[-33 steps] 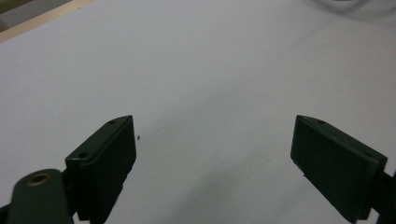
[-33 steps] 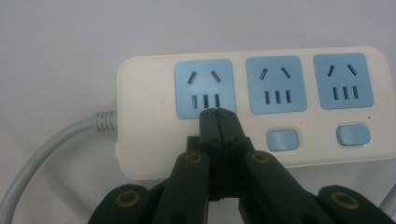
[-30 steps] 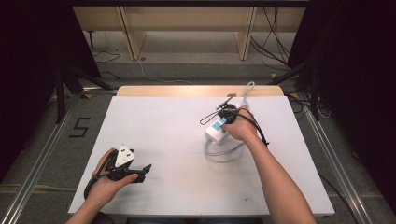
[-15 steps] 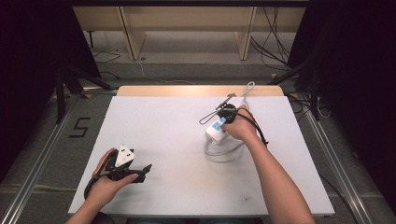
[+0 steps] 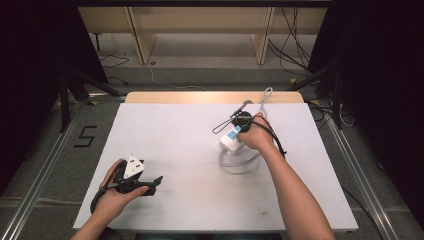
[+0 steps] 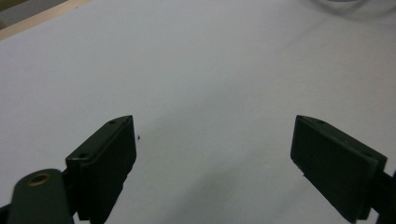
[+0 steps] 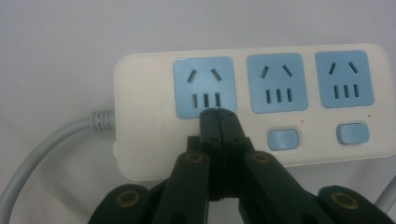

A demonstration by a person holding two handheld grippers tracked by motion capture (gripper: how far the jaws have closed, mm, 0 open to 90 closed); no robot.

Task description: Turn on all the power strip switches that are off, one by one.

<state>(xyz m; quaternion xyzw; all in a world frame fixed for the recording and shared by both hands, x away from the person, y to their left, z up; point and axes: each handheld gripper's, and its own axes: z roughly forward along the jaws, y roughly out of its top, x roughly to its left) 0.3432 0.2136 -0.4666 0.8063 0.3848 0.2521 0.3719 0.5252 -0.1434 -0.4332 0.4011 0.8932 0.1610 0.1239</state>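
Left tool (image 6: 215,154) rests idle w/ jaws wide apart, nothing between them, just bare table (image 6: 201,60). Right tool (image 7: 218,116), jaws together, presses its tip on the power strip (image 7: 252,105) directly beneath, approx. where the leftmost switch would be. Risk: narrow tip slips off, or the light strip skids. No brand/writing legible.

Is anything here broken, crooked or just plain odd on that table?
Nothing looks damaged or spilled. The white power strip lies flat on the table, its grey cable looped loosely beside it. The right gripper, jaws shut, sits where the first socket's switch would be. The left gripper rests open, apart from it.
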